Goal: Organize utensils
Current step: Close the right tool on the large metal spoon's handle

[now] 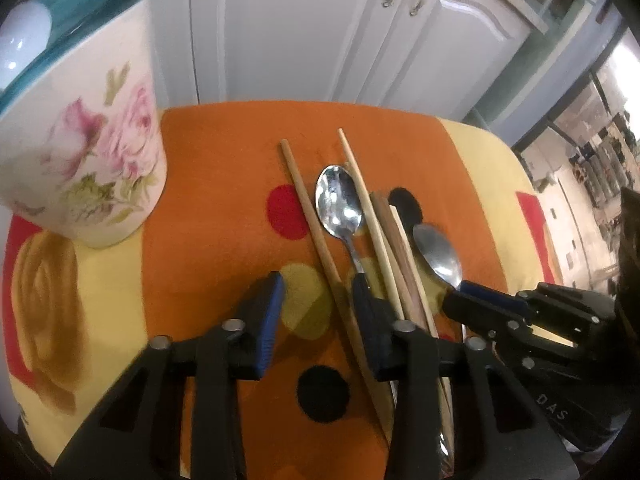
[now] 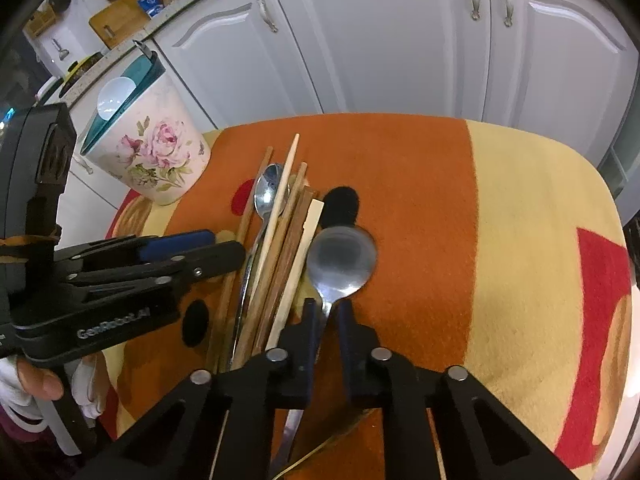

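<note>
Several wooden chopsticks [image 1: 396,256] [image 2: 280,248] and two metal spoons lie bunched on an orange and yellow cloth [image 1: 224,184] [image 2: 420,200]. My left gripper [image 1: 318,300] [image 2: 226,245] stands open low over the cloth. One brown chopstick [image 1: 304,208] runs between its blue pads, close to the right one. The handle of the left spoon [image 1: 338,200] [image 2: 269,192] passes under that pad. My right gripper [image 2: 328,320] [image 1: 460,292] is shut on the neck of the right spoon [image 2: 342,260] [image 1: 438,252], whose bowl lies just ahead of the fingertips.
A tall floral container [image 1: 88,140] [image 2: 156,156] with a teal inside stands at the cloth's far left corner. White cabinet doors [image 1: 300,32] [image 2: 400,40] rise just behind the table. A person's hand [image 2: 40,384] holds the left tool. The cloth's right half is bare.
</note>
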A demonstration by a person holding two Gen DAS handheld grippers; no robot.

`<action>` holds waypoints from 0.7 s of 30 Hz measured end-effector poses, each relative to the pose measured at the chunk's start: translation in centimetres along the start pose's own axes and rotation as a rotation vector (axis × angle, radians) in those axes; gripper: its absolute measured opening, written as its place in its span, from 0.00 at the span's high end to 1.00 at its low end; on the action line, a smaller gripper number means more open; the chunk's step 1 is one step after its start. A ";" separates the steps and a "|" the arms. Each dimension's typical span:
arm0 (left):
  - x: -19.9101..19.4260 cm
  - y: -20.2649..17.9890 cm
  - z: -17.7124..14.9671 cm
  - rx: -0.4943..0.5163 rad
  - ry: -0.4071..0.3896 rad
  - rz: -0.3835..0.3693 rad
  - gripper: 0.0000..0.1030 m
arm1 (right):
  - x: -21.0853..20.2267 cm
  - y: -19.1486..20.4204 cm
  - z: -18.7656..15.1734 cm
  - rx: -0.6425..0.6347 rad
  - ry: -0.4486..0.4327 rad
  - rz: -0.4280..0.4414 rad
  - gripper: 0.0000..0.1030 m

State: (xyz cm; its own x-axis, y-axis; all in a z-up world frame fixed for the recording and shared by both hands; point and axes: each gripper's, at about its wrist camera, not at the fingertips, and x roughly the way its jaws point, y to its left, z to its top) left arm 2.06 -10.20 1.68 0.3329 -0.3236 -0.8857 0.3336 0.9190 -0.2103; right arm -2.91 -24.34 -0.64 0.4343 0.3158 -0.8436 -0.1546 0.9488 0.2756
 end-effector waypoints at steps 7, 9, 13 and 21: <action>-0.6 0.9 -1.0 0.010 0.024 -0.092 0.93 | -0.7 -0.9 -0.6 0.056 -0.010 0.041 0.94; -1.1 1.4 -1.5 0.006 0.040 -0.098 0.93 | -1.2 -1.3 -0.9 0.076 -0.013 0.066 0.95; -2.7 2.2 -3.5 0.039 0.061 -0.086 0.99 | -2.1 -1.5 -1.6 0.094 -0.006 0.093 0.95; -4.7 4.0 -6.8 0.033 0.093 -0.069 0.99 | -2.1 -0.2 -1.9 0.050 0.012 0.008 0.84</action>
State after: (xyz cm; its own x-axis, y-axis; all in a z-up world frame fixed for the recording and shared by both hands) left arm -4.17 -3.44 2.18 0.2257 -0.3619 -0.9045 0.3822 0.8869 -0.2595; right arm -5.43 -25.18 0.19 0.4222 0.3237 -0.8467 -0.1136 0.9456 0.3049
